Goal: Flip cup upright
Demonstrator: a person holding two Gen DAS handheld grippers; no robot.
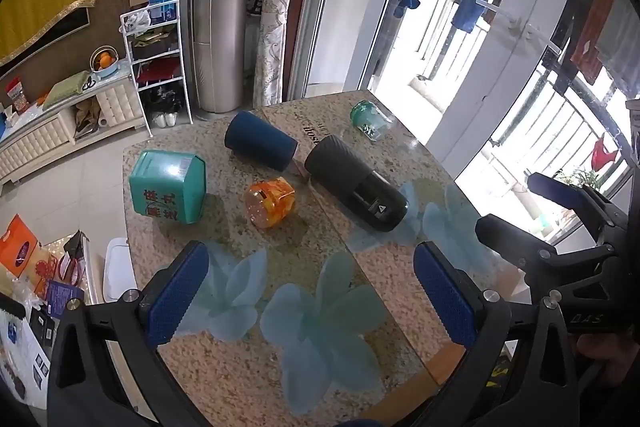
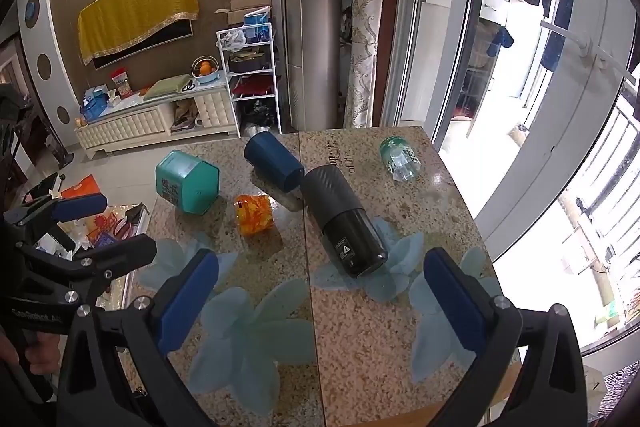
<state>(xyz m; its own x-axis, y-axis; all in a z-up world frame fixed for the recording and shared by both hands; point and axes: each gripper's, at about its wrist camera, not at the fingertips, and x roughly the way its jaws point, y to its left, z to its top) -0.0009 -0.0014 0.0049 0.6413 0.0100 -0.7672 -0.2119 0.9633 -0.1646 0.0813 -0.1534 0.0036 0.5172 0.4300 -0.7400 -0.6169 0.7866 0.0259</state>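
Note:
A dark blue cup (image 1: 260, 146) lies on its side on the speckled table (image 1: 248, 379), toward the far edge; it also shows in the right wrist view (image 2: 274, 161). A black cylindrical flask (image 1: 355, 188) (image 2: 343, 219) lies on its side right beside it. My left gripper (image 1: 316, 301) is open and empty, held over the near part of the table, well short of the cup. My right gripper (image 2: 322, 303) is open and empty, also over the near part, with the flask just ahead of it. The right gripper shows at the right edge of the left wrist view (image 1: 532, 211).
A teal hexagonal tin (image 1: 168, 187) (image 2: 188, 183), an orange clear jar (image 1: 270, 202) (image 2: 254, 215) and a green clear jar (image 1: 370, 119) (image 2: 400, 157) lie on the table. Floor clutter lies left of the table; a glass door stands to the right.

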